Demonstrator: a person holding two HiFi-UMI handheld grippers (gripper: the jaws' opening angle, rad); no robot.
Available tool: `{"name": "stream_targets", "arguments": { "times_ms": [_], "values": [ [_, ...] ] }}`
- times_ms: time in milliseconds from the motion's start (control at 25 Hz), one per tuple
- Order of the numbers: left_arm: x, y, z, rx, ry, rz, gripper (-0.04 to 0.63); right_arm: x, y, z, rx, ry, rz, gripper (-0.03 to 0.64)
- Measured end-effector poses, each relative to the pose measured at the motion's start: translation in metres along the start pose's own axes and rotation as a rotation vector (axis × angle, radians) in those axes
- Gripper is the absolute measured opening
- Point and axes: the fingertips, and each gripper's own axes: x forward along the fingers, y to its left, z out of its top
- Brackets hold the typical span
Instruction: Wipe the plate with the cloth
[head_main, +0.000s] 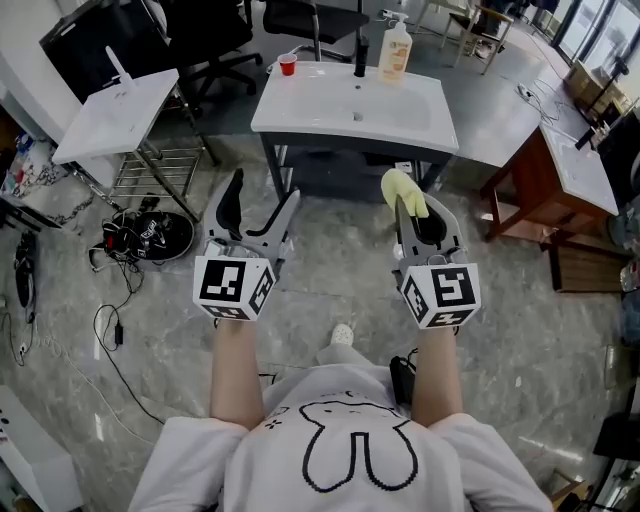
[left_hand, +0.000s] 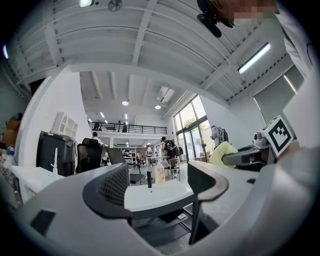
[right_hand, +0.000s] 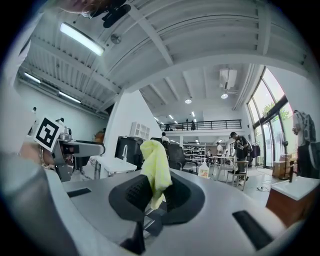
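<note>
White sink (head_main: 355, 112) straight ahead of both my grippers, beyond the jaw tips and clear of them. White side table (head_main: 112, 110) lies further out, to the left of the left gripper (head_main: 262, 197). I read the left jaws wide apart with nothing between them; the sink edge shows through the gap. Right gripper (head_main: 422, 222) is clamped on the yellow cloth (head_main: 404, 190), which stands up from the pinched jaws and flops over. Soap bottle (head_main: 396, 50) on the sink's far rim, ahead of the right gripper; small red cup (head_main: 288, 65) ahead of the left

The right gripper (right_hand: 154, 194) hides the lower end of the cloth (right_hand: 156, 164)
</note>
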Motion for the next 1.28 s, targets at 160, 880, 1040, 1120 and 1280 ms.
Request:
{"name": "stream_targets", "arguments": {
  "times_ms": [160, 880, 1040, 1120, 1280],
  "values": [
    [0.047, 0.004, 0.0, 0.005, 0.001, 0.021, 0.36, 0.037, -0.037, -0.004, 0.008, 0.007, 0.02, 0.049],
    [0.147, 0.027, -0.031, -0.046, 0.01, 0.052, 0.36, 0.117, -0.108, -0.027, 0.127, -0.01, 0.006, 0.049],
    [0.177, 0.045, -0.041, -0.061, 0.013, 0.04, 0.36, 0.147, -0.111, -0.039, 0.082, 0.028, 0.023, 0.049],
    [0.195, 0.057, -0.047, -0.068, 0.017, 0.031, 0.36, 0.167, -0.11, -0.046, 0.074, 0.06, 0.037, 0.049],
    [0.239, 0.082, -0.061, -0.078, 0.036, -0.005, 0.36, 0.211, -0.113, -0.058, 0.029, 0.118, 0.04, 0.05]
  ]
}}
